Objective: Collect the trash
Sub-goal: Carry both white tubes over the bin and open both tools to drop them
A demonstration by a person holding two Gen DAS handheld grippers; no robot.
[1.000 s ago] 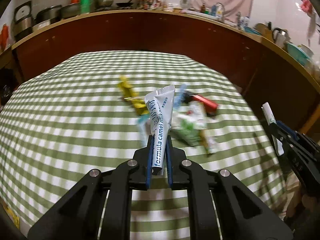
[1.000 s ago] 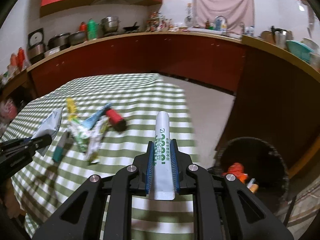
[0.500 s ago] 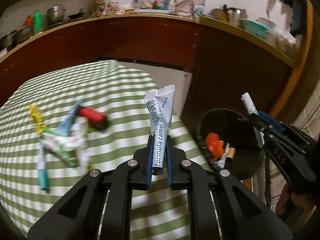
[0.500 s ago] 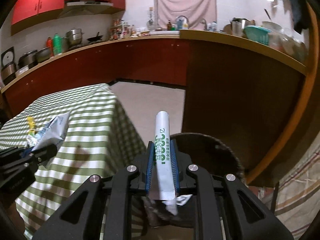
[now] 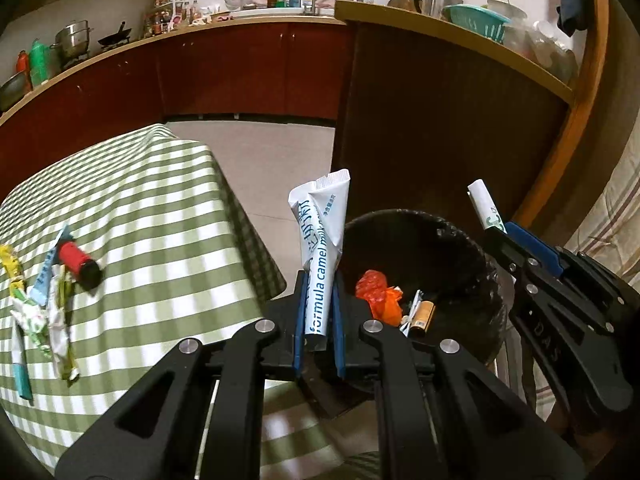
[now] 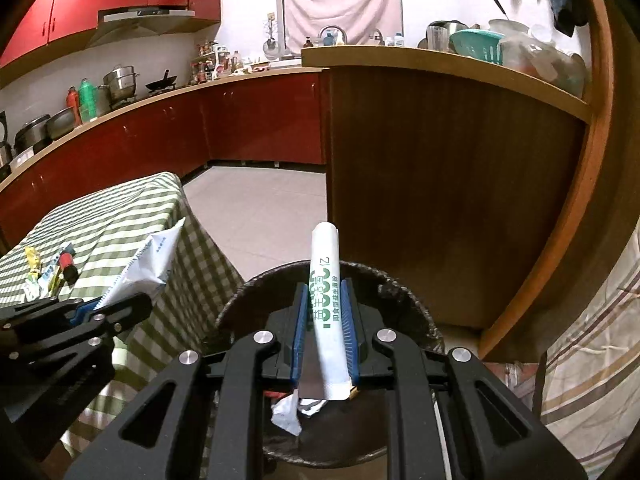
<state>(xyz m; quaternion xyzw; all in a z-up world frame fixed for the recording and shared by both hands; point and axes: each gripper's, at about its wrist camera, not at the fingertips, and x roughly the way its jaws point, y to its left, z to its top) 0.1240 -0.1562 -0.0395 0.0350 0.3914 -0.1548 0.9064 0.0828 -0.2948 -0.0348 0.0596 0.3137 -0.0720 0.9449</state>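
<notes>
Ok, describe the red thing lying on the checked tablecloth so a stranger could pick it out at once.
Start at the table with the green-and-white checked cloth and find the heap of wrappers on it. At the edge of the heap nearest the black bin lies a short red cylinder with a black end. It is the only round, solid piece; the rest are flat crumpled packets.

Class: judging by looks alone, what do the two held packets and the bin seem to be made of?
Camel milk sachet: probably glossy plastic film; creased, crimped top.
Stick sachet: smooth printed film or coated paper, unclear.
Bin: dark; crinkled rim suggests a plastic liner.
</notes>
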